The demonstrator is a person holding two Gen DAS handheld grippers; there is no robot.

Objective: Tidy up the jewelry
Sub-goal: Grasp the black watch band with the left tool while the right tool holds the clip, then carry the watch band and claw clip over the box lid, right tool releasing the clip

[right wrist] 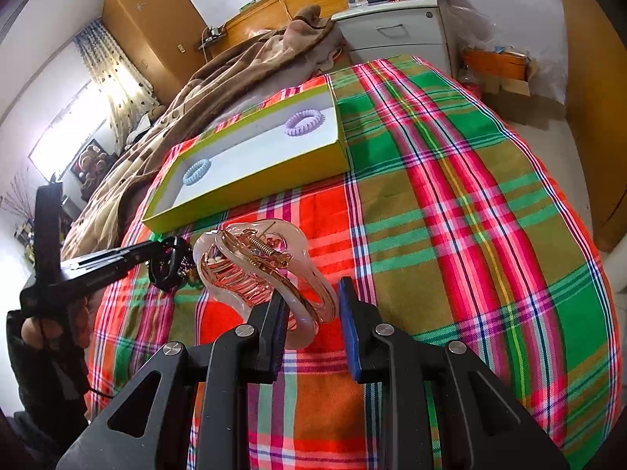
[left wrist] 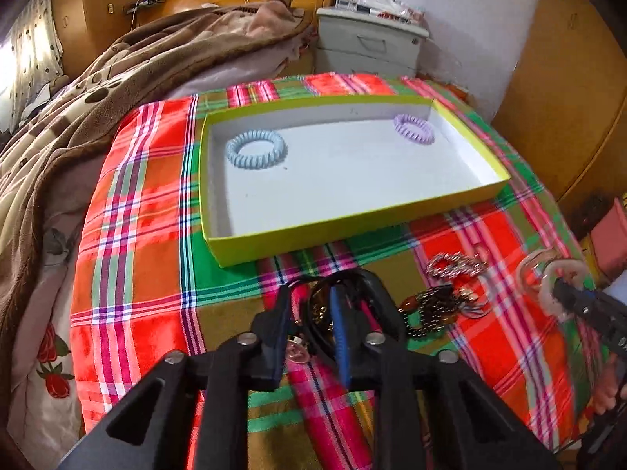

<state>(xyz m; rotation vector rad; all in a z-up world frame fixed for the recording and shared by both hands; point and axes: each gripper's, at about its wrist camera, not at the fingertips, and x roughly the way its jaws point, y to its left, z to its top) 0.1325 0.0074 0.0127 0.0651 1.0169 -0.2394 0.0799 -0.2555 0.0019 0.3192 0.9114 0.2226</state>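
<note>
Plaid-covered bed (left wrist: pixel 137 203): yellow-green box (left wrist: pixel 313 243), jewelry heap (left wrist: pixel 443 301) (tangled).

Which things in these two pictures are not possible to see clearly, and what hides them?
- Left wrist view: the dark item in the left claw is mostly covered by the fingers; its kind is unclear.
- Left wrist view: the beaded pieces on the plaid cloth are tangled and too small to count.
- Left wrist view: the pink hair clip in the right claw is blurred.
- Right wrist view: the clip's lower end is hidden behind a finger.

Glossy translucent plastic hair clip (right wrist: pixel 266 270) with metal spring, matt cardboard box (left wrist: pixel 219 243), woven plaid cloth (right wrist: pixel 450 235), fleecy blanket (left wrist: pixel 78 117)
</note>
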